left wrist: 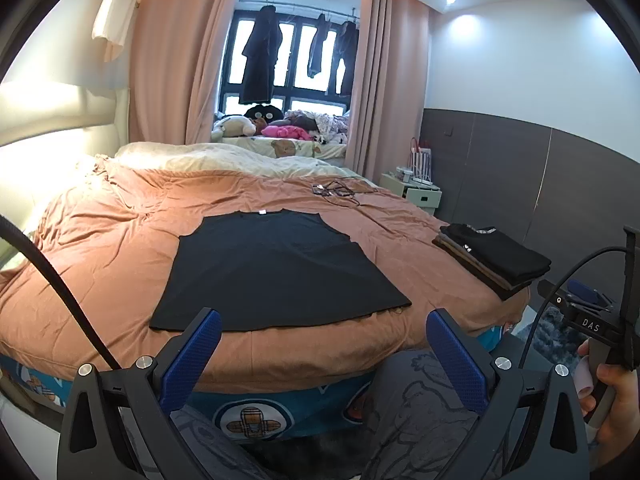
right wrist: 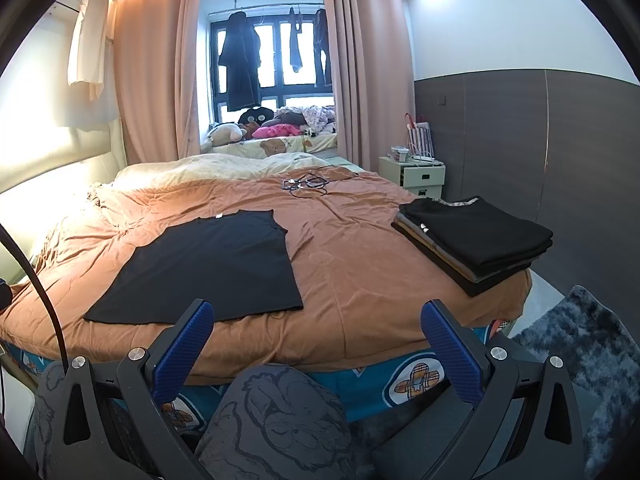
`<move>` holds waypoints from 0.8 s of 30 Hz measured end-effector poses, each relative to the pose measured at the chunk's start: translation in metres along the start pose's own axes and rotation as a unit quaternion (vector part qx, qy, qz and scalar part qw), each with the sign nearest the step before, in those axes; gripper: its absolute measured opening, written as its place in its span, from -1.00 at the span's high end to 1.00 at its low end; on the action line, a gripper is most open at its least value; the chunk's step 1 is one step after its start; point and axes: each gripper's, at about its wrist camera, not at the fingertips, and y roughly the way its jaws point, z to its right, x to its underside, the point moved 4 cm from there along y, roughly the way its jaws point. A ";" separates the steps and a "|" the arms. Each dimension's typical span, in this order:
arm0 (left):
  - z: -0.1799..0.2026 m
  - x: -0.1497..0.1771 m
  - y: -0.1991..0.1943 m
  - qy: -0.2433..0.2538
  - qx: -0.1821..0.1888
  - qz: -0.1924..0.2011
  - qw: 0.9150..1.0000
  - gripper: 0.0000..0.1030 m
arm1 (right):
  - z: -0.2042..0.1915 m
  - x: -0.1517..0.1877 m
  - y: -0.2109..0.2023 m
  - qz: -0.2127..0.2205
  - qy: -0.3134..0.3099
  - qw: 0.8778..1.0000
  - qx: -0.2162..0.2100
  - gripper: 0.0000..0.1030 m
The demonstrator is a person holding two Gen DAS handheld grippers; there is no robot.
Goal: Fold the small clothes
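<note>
left wrist view: both my left gripper and right gripper hang released off the bed's near edge, black shirt lying flat there, sleeves apparently tucked, so next i'd grasp its hem corners to fold.

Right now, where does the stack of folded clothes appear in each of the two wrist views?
Left wrist: stack of folded clothes at right, on the bed's corner.
Right wrist: the stack right of centre, larger.
Shared landmark: the flat black shirt lies to its left.
</note>
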 end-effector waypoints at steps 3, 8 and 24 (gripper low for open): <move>-0.001 -0.001 0.005 -0.004 0.004 -0.001 1.000 -0.99 | 0.001 -0.001 0.005 0.000 0.001 1.000 0.002 -1.00; -0.007 -0.001 0.019 -0.004 0.001 -0.006 1.000 -0.99 | -0.001 -0.005 0.023 -0.006 -0.001 1.000 0.008 -1.00; -0.056 -0.011 0.091 -0.028 -0.025 -0.035 0.999 -0.98 | -0.007 -0.018 0.115 -0.052 0.005 0.998 -0.017 -1.00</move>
